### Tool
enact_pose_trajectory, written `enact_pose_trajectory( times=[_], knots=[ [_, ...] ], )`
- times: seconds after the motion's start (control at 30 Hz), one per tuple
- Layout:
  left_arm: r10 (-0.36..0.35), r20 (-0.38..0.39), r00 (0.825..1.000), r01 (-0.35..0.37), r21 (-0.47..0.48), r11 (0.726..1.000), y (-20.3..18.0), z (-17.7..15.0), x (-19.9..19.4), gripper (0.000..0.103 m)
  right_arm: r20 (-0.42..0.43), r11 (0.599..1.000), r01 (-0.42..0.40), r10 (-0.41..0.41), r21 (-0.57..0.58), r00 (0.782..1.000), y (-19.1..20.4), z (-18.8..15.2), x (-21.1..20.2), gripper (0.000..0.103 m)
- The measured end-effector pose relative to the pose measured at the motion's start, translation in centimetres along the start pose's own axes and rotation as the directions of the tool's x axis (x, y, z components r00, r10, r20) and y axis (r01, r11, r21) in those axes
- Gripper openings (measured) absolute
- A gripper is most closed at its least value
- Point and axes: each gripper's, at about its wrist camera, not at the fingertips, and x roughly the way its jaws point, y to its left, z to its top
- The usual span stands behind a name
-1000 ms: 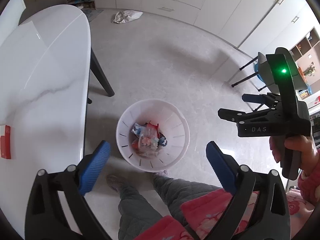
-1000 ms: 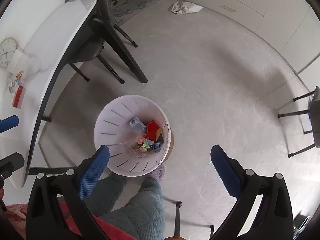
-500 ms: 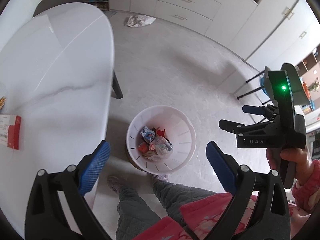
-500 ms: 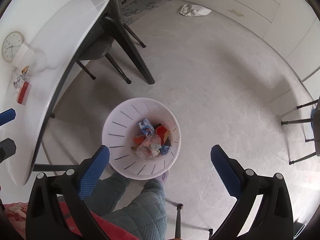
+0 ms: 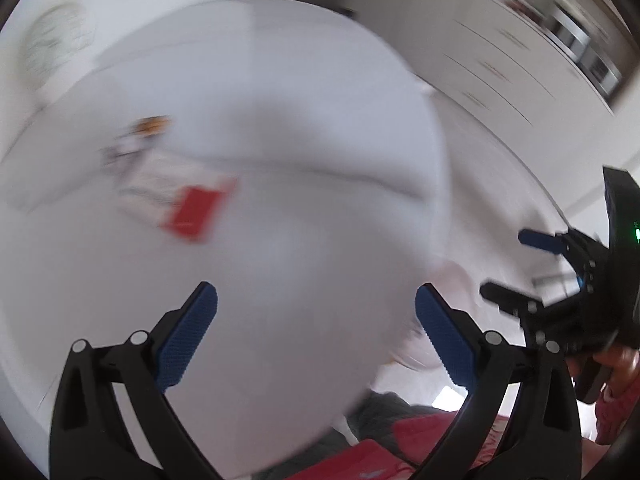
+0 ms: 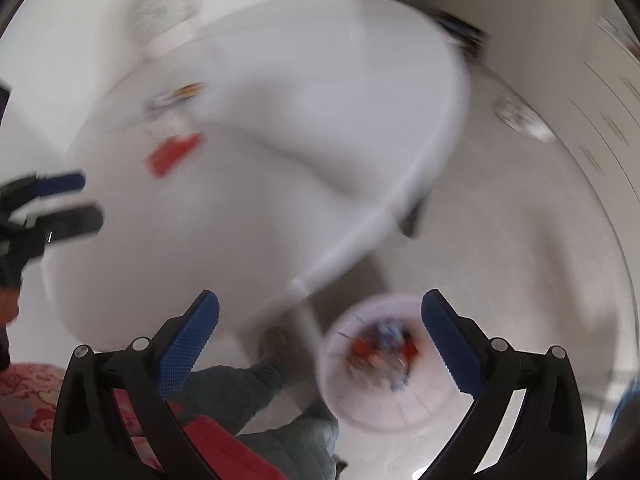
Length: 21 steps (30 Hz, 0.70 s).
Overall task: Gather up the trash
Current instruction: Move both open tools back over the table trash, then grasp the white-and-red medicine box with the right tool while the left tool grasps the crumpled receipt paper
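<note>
Both views are motion-blurred. My left gripper is open and empty over the white table. A red and white carton lies on the table ahead and to the left, with a small crumpled wrapper beyond it. My right gripper is open and empty. Below it stands the white trash bin on the floor, holding colourful wrappers. The carton also shows in the right wrist view, and the right gripper shows at the right edge of the left wrist view.
The table's rounded edge runs diagonally above the bin. A round clock leans at the back of the table. White cabinets line the far wall. A crumpled bag lies on the floor. My legs are beside the bin.
Both grippers have swung up and left from over the bin toward the table top. The carton now lies ahead of the left gripper. Both stay open.
</note>
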Motion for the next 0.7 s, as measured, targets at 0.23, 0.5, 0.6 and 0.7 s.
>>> enact_pose_trajectory(
  times=[0.23, 0.5, 0.6, 0.7],
  knots=[
    [0.116, 0.021, 0.993, -0.109, -0.196, 0.974, 11.7, -0.2, -1.9, 0.095, -0.039, 0.952, -0.100, 0.093, -0.290, 0.995, 10.7, 7.4, 6.2, 0.100],
    [0.150, 0.001, 0.989, -0.143, -0.294, 0.945, 20.4, 0.1, -1.4, 0.095, -0.089, 0.863, -0.098, 0.062, -0.495, 0.994, 18.3, 14.9, 13.7, 0.100],
    [0.145, -0.009, 0.989, -0.141, -0.315, 0.939, 22.4, 0.7, -0.6, 0.095, -0.123, 0.854, -0.100, 0.043, -0.511, 0.992, 19.7, 16.9, 16.4, 0.100],
    [0.128, -0.019, 0.992, -0.127, -0.333, 0.934, 24.1, 1.3, 0.5, 0.095, -0.160, 0.855, -0.115, 0.038, -0.506, 0.986, 20.0, 18.2, 18.2, 0.100]
  ],
)
